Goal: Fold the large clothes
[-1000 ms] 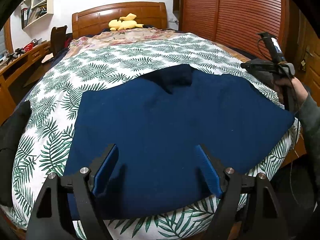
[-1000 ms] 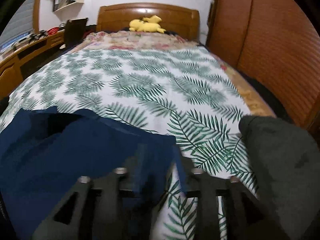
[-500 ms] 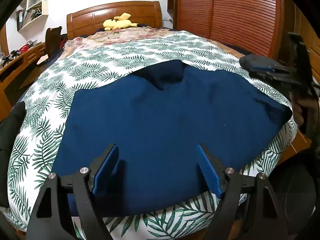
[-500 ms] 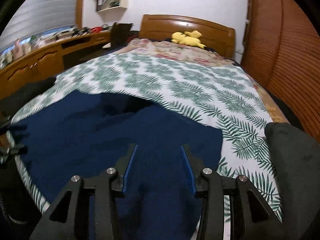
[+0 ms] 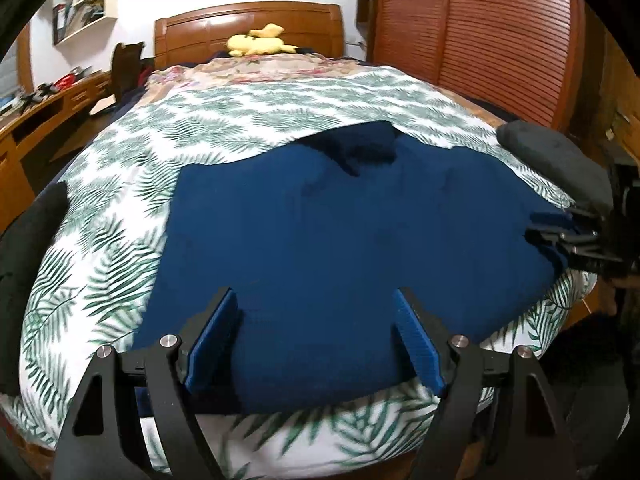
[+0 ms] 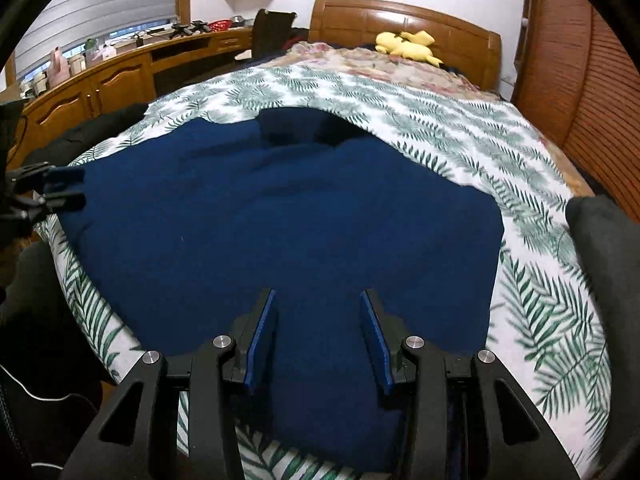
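Navy garment (image 5: pixel 340 240) lies spread flat at the bed's (image 5: pixel 240 128) foot edge; both the left hand-held gripper (image 5: pixel 316 340) and right hand-held gripper (image 6: pixel 318 338) hover above it, jaws apart, empty.

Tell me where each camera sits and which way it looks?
Left wrist: sits on the left hand-held gripper, looking down the bed over the blue garment; its open fingers show.
Right wrist: sits on the right hand-held gripper, facing likewise; its open fingers show.
Shared: garment, bed, yellow plush toy, each other's gripper.
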The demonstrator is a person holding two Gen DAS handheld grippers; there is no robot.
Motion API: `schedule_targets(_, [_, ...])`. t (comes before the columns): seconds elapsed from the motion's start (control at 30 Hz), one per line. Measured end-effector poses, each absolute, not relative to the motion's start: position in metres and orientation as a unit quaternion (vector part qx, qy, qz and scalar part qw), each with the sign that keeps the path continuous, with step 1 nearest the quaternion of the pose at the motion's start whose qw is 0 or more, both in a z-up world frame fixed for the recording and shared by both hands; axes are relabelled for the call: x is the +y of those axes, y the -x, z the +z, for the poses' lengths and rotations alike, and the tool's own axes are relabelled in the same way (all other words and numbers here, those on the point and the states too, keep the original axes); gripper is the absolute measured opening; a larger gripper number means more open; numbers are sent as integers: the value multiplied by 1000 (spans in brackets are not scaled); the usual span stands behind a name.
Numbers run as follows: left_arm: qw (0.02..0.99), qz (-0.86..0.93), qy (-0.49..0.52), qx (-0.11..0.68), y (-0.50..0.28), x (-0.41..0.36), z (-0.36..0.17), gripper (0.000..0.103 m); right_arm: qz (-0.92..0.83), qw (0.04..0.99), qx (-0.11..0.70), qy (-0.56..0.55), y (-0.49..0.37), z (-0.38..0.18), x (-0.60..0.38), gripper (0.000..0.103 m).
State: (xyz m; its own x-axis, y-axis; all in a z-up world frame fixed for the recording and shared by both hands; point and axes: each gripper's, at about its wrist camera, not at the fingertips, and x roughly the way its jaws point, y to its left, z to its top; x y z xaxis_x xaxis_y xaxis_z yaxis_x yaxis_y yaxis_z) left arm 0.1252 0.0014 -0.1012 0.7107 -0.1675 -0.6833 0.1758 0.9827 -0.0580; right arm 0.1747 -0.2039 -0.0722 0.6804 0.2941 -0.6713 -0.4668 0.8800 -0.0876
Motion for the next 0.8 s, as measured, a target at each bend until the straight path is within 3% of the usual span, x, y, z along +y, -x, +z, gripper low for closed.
schedule_targets(0.27, [930,-41,8,366,-114,47,-100,80,192,913,344,104,-178,-85,-203,46])
schedule_targets(0.37, [928,-39,10,370,-110,56,-103,64,186,914,345,106,-177,-83,-199,46])
schedule_targets(0.47, [927,-42,21,372,-106,63,-107,56,182,915,342,109,-173,-78,-196,46])
schedule_targets(0.8, [913,-42,51,402,-97,85,-125,56,218,918,312,111,-152,-57,-170,46])
